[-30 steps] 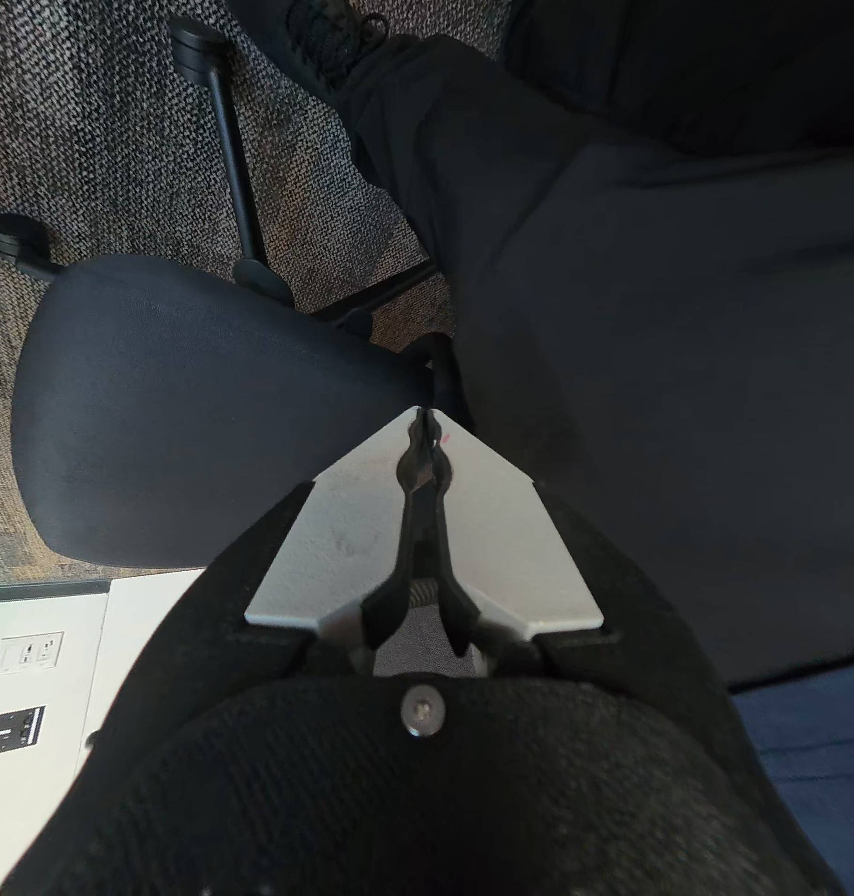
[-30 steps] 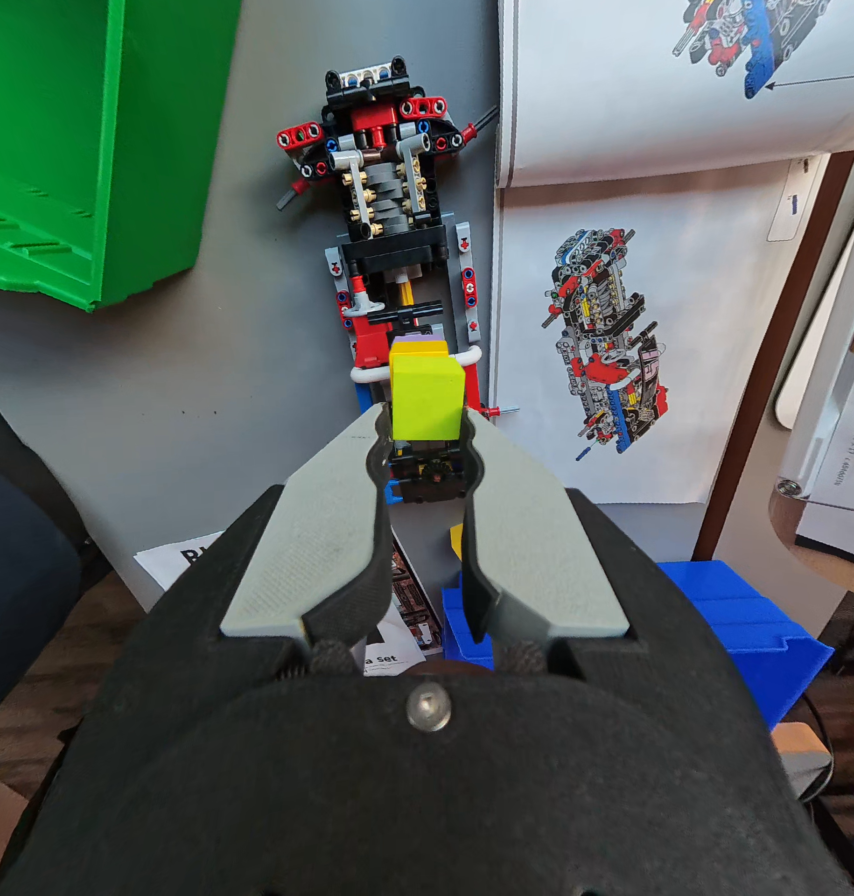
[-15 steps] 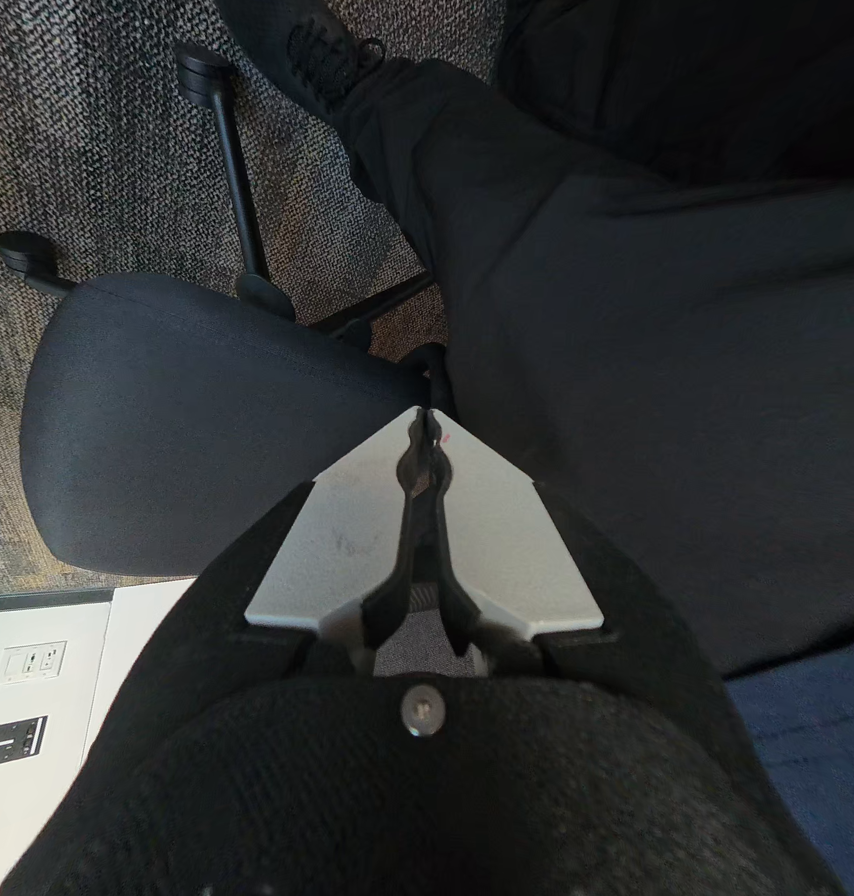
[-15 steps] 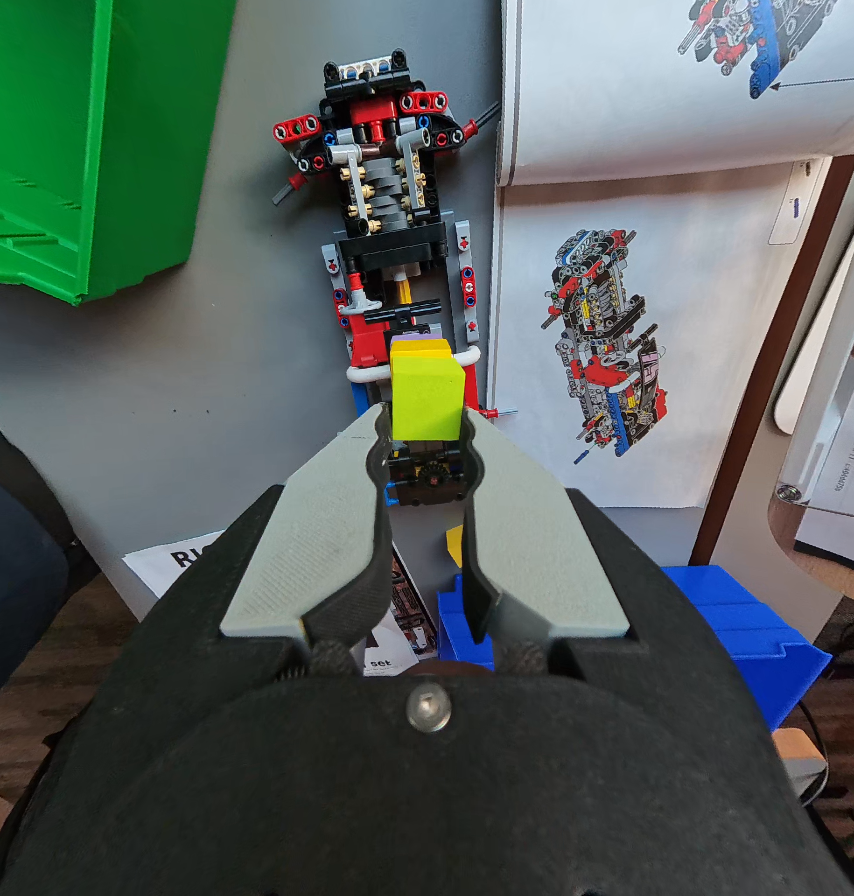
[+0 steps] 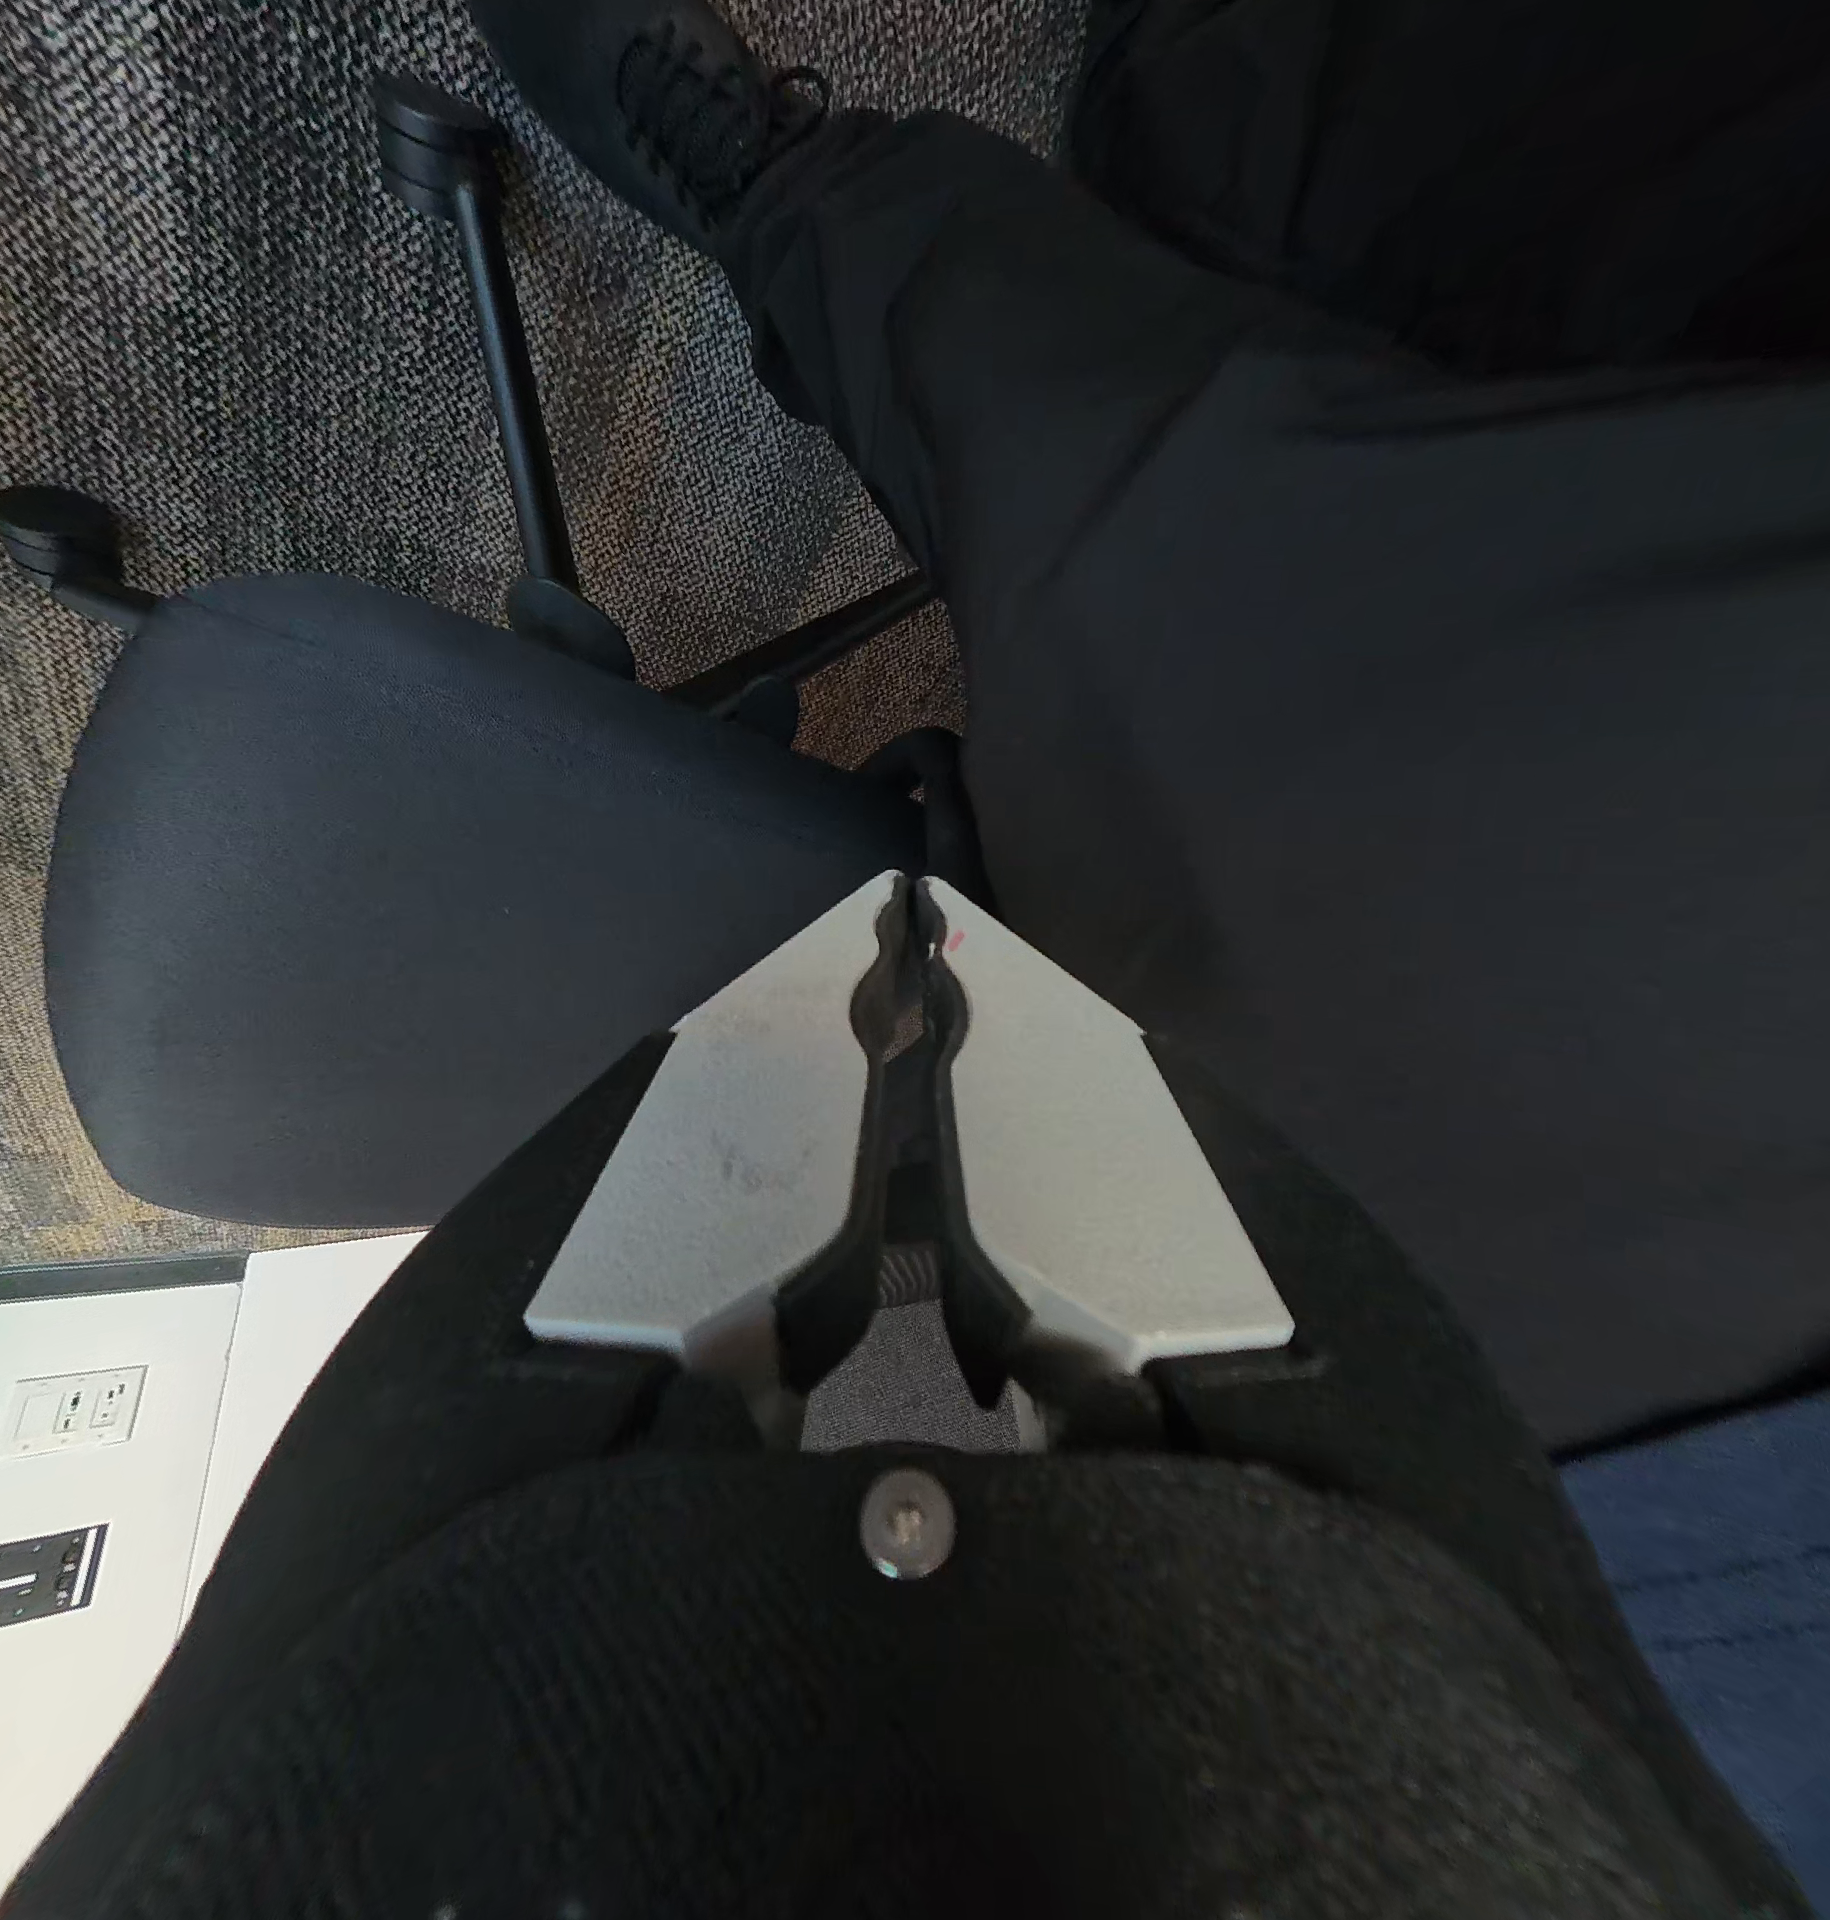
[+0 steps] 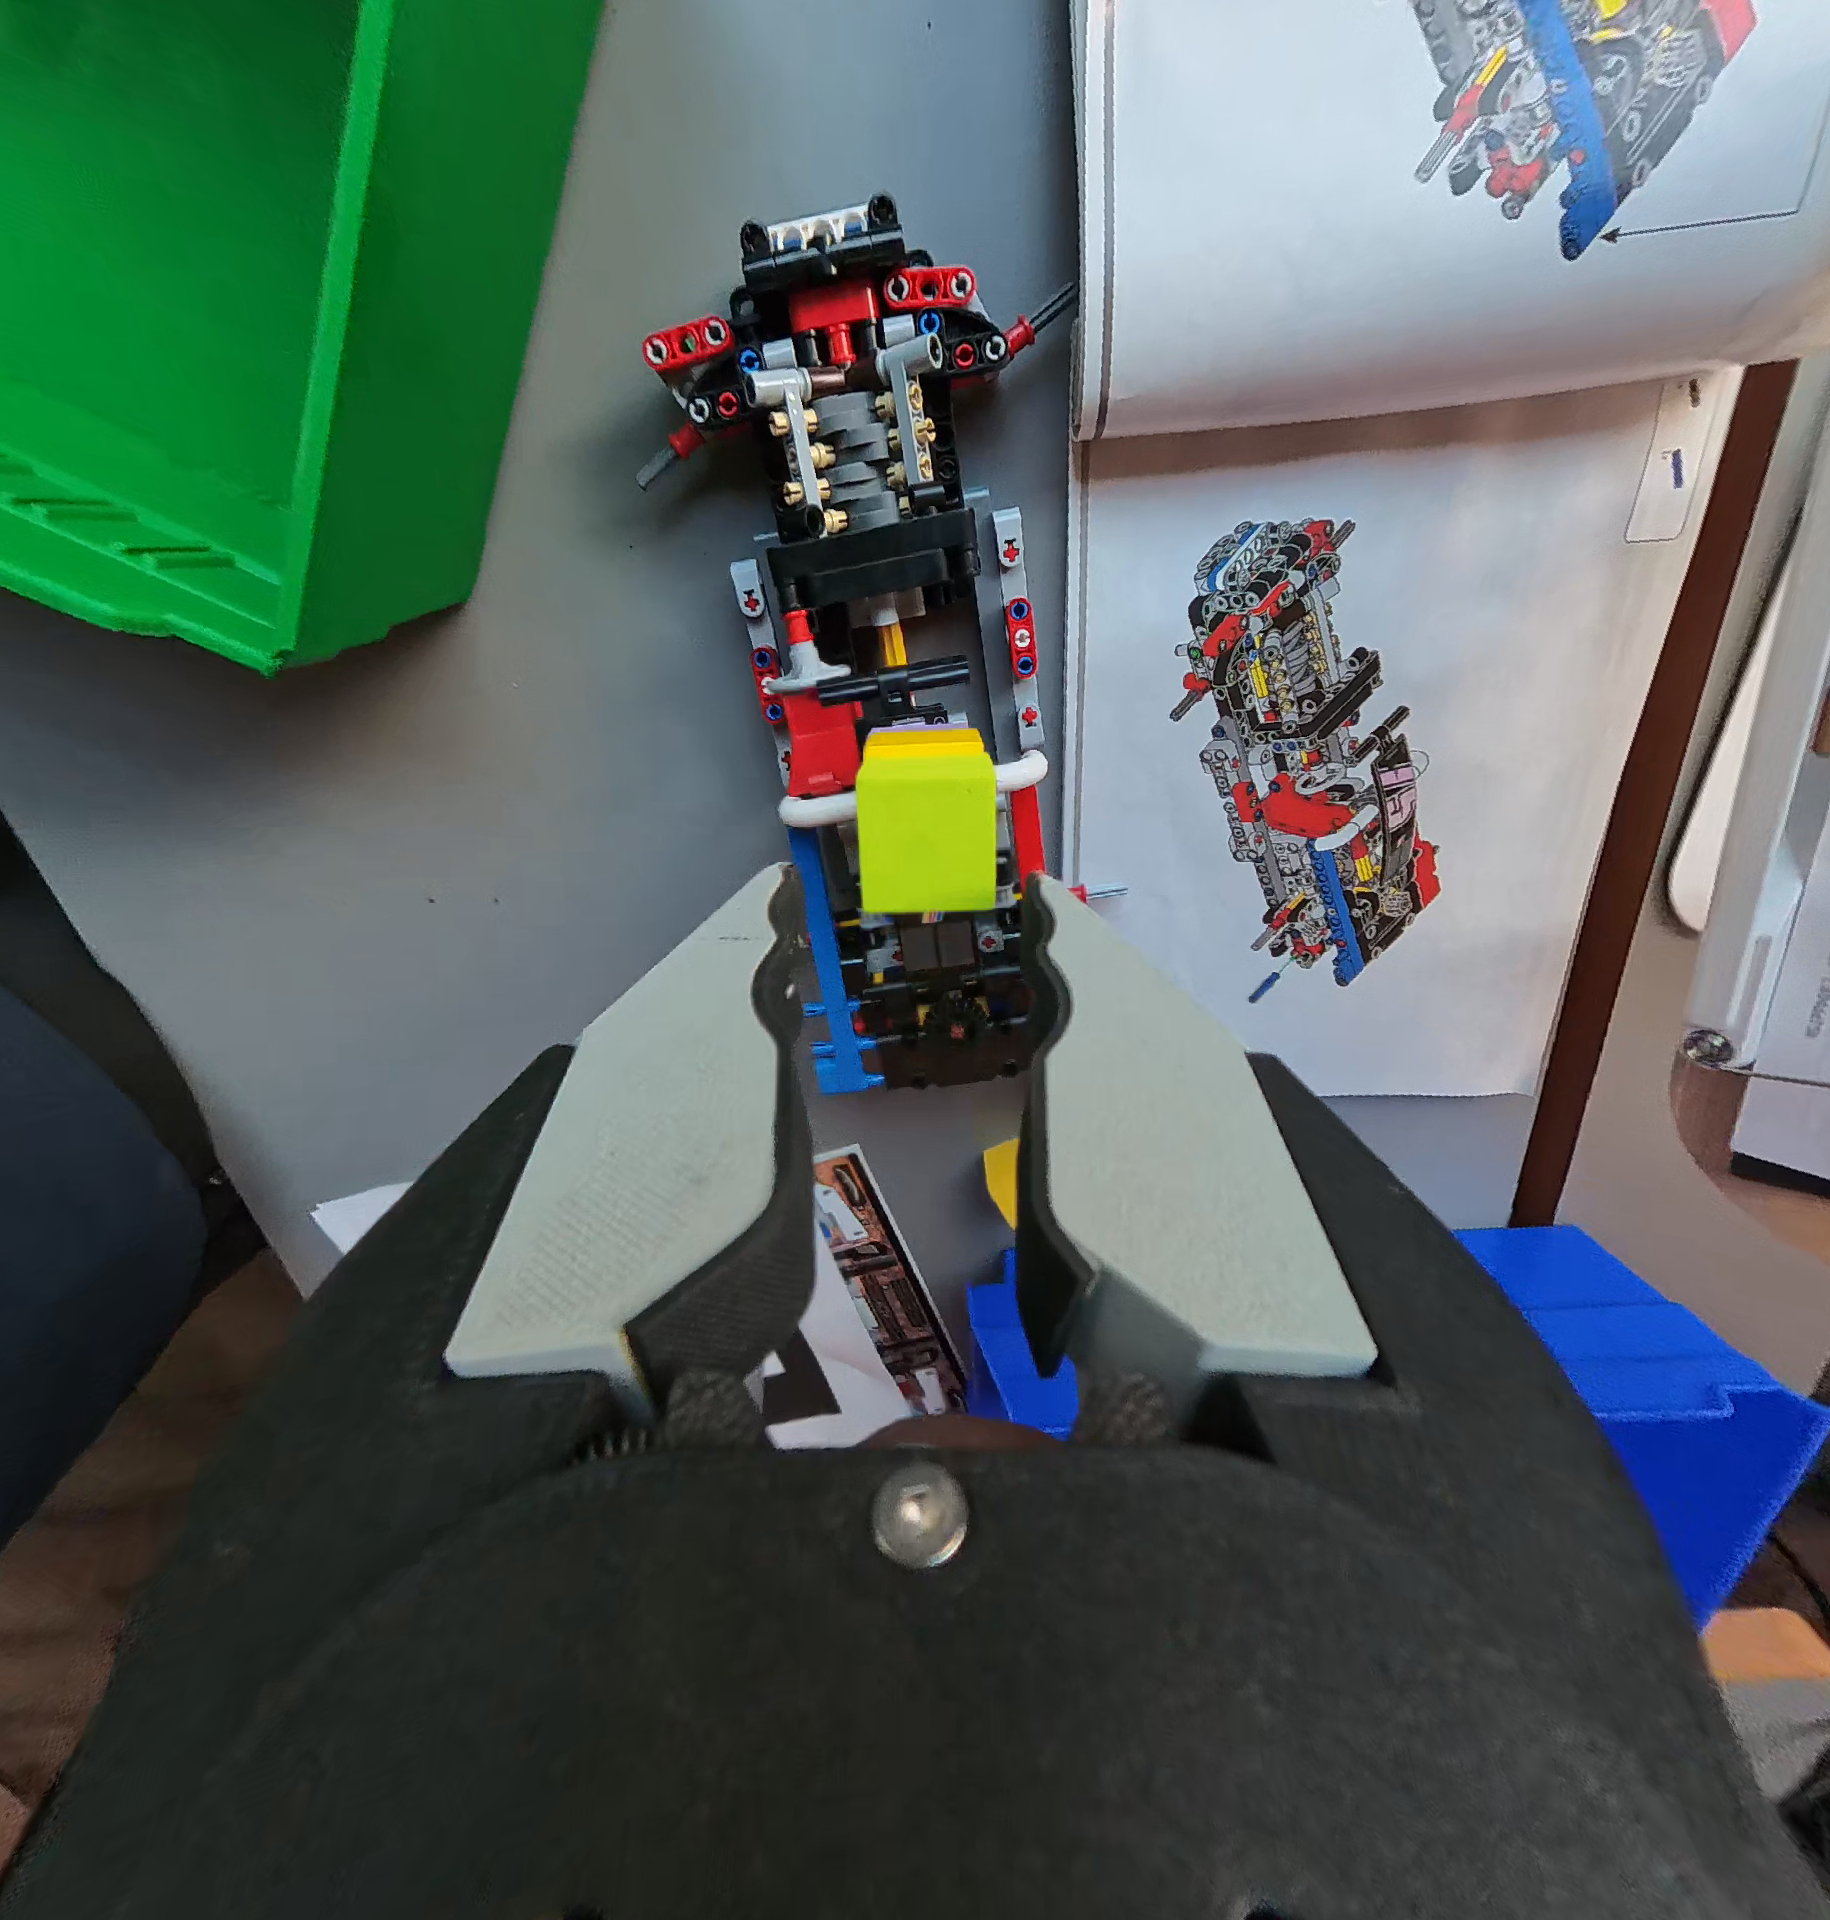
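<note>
Through the left wrist view, my left hand-held gripper [image 5: 912,906] is hanging with its jaws pressed together on nothing, over a black office chair seat [image 5: 423,894], beside a dark trouser leg [image 5: 1306,727].

Through the right wrist view, my right hand-held gripper [image 6: 916,896] is standing apart, pads clear of the lime-green block [image 6: 923,840] straight ahead on the brick-built car chassis [image 6: 869,644], whose long axis is running away from the gripper; an instruction booklet [image 6: 1337,675] is lying right of the chassis.

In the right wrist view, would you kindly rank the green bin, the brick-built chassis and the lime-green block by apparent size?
1. Green bin, partly cropped.
2. Brick-built chassis.
3. Lime-green block, raised nearer the camera, still clearly smallest.
</note>
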{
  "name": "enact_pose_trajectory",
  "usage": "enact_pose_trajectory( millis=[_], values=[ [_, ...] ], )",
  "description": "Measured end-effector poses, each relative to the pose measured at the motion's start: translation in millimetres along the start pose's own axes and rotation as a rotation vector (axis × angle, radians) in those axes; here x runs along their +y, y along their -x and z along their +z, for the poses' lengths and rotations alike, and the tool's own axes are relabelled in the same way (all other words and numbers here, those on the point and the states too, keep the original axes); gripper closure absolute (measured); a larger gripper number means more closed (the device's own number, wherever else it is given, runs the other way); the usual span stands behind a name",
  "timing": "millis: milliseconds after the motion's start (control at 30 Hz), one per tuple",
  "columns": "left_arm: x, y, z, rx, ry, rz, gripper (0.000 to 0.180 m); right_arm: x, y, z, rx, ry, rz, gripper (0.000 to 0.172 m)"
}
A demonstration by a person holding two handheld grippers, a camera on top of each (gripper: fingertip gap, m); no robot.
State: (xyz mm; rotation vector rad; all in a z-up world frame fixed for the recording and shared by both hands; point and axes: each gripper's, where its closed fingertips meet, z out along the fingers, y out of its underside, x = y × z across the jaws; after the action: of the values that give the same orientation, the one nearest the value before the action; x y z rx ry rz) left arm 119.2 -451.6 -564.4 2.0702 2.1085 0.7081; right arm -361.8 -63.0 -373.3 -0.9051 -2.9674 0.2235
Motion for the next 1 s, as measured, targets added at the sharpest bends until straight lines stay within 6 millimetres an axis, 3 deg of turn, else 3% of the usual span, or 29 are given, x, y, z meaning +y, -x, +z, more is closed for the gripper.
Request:
enact_pose_trajectory(
  millis=[200, 300, 367, 467, 600, 767, 1000],
  values=[
    [-2.5, -0.5, 1.1, 0.002, 0.004, 0.007, 0.180, 12.2, -1.9, -40.9, -0.004, -0.212, 0.136, 0.133],
    [-3.5, -0.7, 1.8, 0.002, 0.007, 0.012, 0.180, 43.5, -13.4, -52.7, 0.030, -0.309, 0.277, 0.135],
    [-3.9, -1.0, 2.4, 0.001, 0.013, 0.019, 0.180, 75.5, -22.3, -43.8, 0.049, -0.324, 0.393, 0.136],
    [-4.9, -0.5, 1.8, -0.008, 0.023, 0.036, 0.180, 125.4, -29.0, -14.7, 0.094, -0.280, 0.545, 0.137],
    [-9.3, 2.1, -3.7, -0.025, 0.026, 0.052, 0.180, 165.4, -27.5, 25.8, 0.172, -0.230, 0.646, 0.138],
    [-16.7, 5.2, -14.9, -0.044, 0.008, 0.055, 0.180, 180.3, -25.5, 59.1, 0.292, -0.208, 0.633, 0.136],
    [-7.4, 5.5, -17.5, -0.058, 0.019, 0.044, 0.180, 188.5, -39.5, 79.3, 0.407, -0.179, 0.665, 0.132]
  ],
)
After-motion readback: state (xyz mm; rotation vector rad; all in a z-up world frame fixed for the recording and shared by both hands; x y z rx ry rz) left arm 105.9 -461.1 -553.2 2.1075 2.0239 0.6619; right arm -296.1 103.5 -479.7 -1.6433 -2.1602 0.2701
